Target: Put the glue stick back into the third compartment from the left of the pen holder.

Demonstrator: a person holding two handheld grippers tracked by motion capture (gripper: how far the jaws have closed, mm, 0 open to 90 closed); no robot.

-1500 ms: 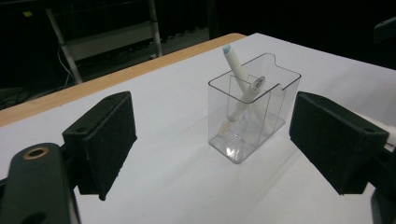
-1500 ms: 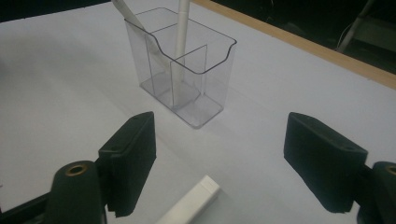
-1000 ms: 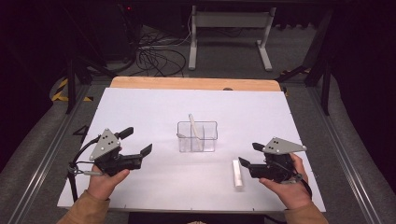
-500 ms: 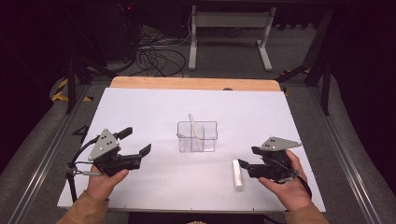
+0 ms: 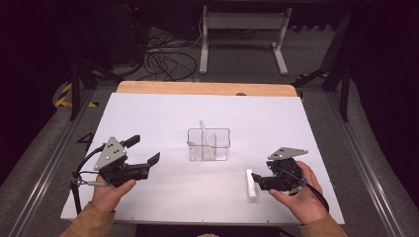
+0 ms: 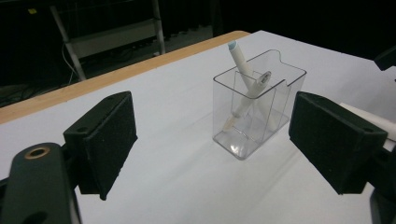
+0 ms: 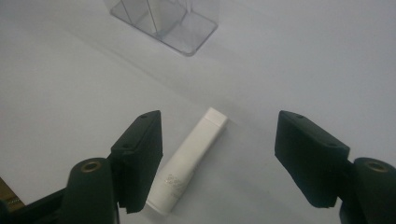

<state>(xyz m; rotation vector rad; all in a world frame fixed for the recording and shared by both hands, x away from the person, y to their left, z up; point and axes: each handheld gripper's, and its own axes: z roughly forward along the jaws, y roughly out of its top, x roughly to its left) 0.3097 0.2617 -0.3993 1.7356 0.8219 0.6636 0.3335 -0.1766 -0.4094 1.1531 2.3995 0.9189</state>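
white tube lies flat on white table, between your right gripper jaws, nearer one jaw, pads not touching it. right jaws spread, nothing clamped. tube plain white, squared cap end pointing toward clear container, faint print near other end. in high view tube sits just at gripper tips, near front edge. container holds two white pens, leaning. your left gripper well apart, jaws wide, empty, aimed at container.

Tube right-front of clear holder
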